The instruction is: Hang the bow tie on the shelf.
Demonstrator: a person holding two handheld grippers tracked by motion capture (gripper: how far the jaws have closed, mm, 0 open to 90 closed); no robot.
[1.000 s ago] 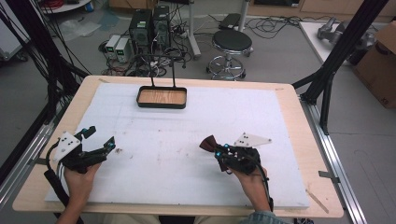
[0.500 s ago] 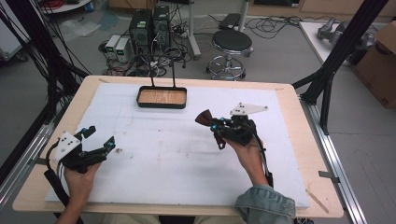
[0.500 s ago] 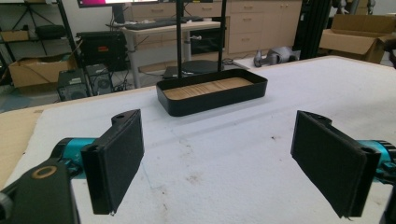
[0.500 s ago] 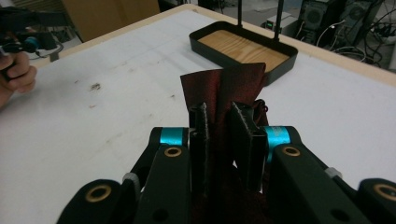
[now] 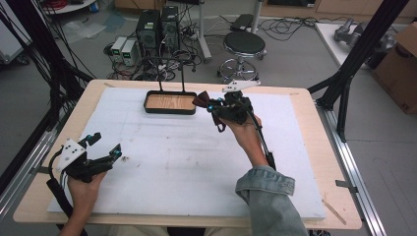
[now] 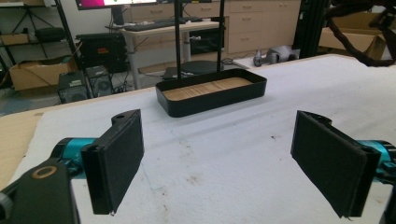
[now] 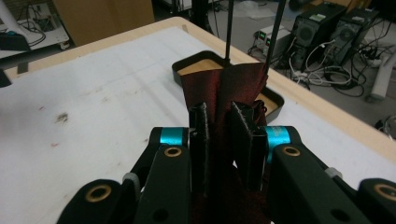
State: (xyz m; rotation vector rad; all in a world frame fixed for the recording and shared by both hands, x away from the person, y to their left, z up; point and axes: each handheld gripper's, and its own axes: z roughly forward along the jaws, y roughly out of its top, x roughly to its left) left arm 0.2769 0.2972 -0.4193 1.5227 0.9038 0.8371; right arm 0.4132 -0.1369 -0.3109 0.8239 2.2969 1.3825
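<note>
My right gripper (image 5: 210,103) (image 7: 218,122) is shut on a dark red piece of cloth (image 7: 223,86) (image 5: 200,100), which sticks out ahead of the jaws and hangs below them. It hovers just right of a black tray (image 5: 169,103) (image 7: 185,66) (image 6: 212,93) with a wooden floor and two thin black uprights at the far middle of the white mat. My left gripper (image 5: 103,149) (image 6: 218,161) rests at the near left of the mat, jaws wide open with nothing between them, pointing toward the tray.
A white foam mat (image 5: 187,152) covers the wooden table (image 5: 334,162). Black frame posts (image 5: 354,59) stand at the table's left and right. A stool (image 5: 244,44) and computers (image 5: 157,29) lie beyond the far edge.
The right gripper has carried the red cloth from the near right of the mat up and leftward to the tray's right end. The left gripper has stayed put.
</note>
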